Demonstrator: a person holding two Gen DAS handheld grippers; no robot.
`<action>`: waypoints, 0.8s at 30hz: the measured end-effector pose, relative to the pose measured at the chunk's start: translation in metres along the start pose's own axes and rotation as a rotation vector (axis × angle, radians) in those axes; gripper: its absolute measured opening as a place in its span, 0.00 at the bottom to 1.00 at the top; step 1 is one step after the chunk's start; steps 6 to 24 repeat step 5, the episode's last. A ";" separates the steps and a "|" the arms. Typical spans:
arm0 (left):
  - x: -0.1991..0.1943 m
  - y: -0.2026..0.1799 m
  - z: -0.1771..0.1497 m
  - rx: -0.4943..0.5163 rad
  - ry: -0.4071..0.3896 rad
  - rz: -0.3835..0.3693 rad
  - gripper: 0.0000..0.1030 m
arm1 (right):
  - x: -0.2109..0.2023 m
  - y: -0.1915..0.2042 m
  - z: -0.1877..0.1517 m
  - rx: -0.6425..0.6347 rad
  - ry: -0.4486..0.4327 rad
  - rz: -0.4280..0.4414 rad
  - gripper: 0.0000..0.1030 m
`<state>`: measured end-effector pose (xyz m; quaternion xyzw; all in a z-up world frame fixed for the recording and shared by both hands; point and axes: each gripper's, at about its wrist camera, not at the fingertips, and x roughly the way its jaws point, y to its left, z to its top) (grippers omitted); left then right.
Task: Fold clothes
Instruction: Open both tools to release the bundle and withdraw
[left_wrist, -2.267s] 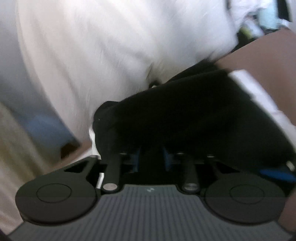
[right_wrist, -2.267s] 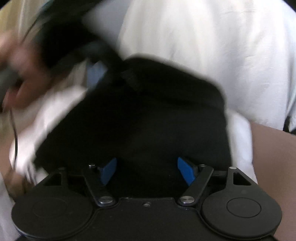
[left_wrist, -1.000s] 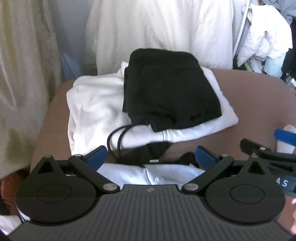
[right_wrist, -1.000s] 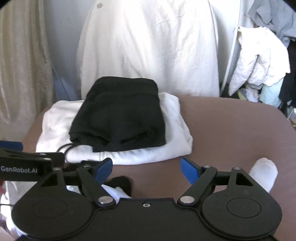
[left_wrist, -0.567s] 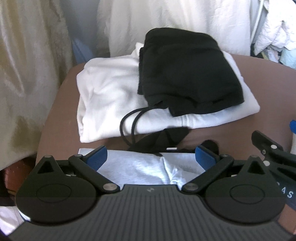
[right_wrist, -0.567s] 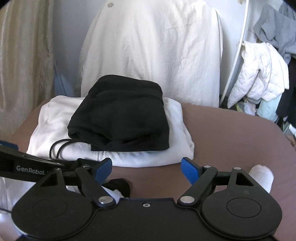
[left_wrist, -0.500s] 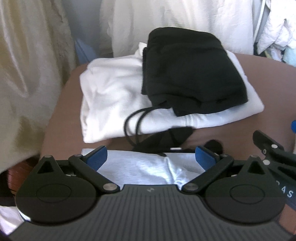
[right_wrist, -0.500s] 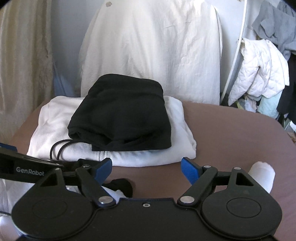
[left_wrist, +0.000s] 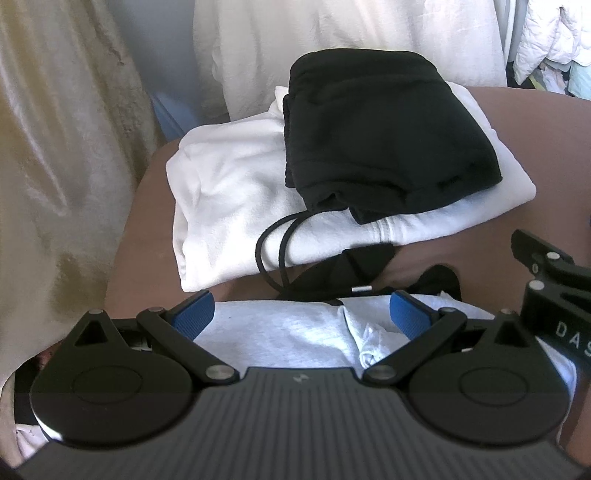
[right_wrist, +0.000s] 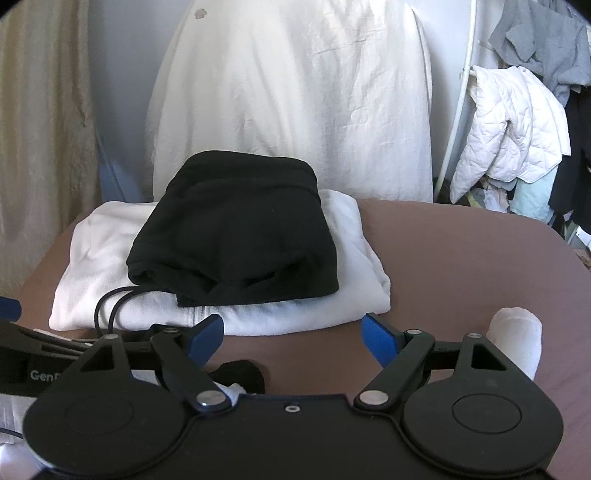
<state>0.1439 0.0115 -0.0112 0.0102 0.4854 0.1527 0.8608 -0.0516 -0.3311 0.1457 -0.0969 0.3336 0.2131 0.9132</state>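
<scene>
A folded black garment (left_wrist: 384, 147) (right_wrist: 240, 232) lies on top of a folded white garment (left_wrist: 229, 199) (right_wrist: 362, 280) at the back left of the brown table (right_wrist: 461, 258). A black drawstring (left_wrist: 277, 243) loops out over the white fabric. My left gripper (left_wrist: 301, 312) is open, held above a pale grey-white garment (left_wrist: 280, 332) at the near edge, with nothing between its fingers. My right gripper (right_wrist: 293, 334) is open over bare table, in front of the stack. A small black piece of cloth (right_wrist: 243, 373) lies beside it.
A white sock (right_wrist: 517, 339) lies on the table at the right. A chair draped in white cloth (right_wrist: 295, 103) stands behind the table. A beige curtain (left_wrist: 55, 166) hangs on the left. Hanging clothes (right_wrist: 517, 125) crowd the right.
Both grippers let go of the black garment, which now rests on the white stack, and drew back toward the near edge. The left view has since shifted slightly closer and lower.
</scene>
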 end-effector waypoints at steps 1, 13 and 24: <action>0.000 0.000 0.000 0.000 -0.001 0.000 1.00 | 0.000 0.000 0.000 0.001 0.001 0.002 0.83; 0.000 -0.001 0.000 0.002 -0.002 0.002 1.00 | 0.002 0.001 -0.001 0.002 0.005 0.004 0.83; 0.000 -0.001 0.000 0.002 -0.002 0.002 1.00 | 0.002 0.001 -0.001 0.002 0.005 0.004 0.83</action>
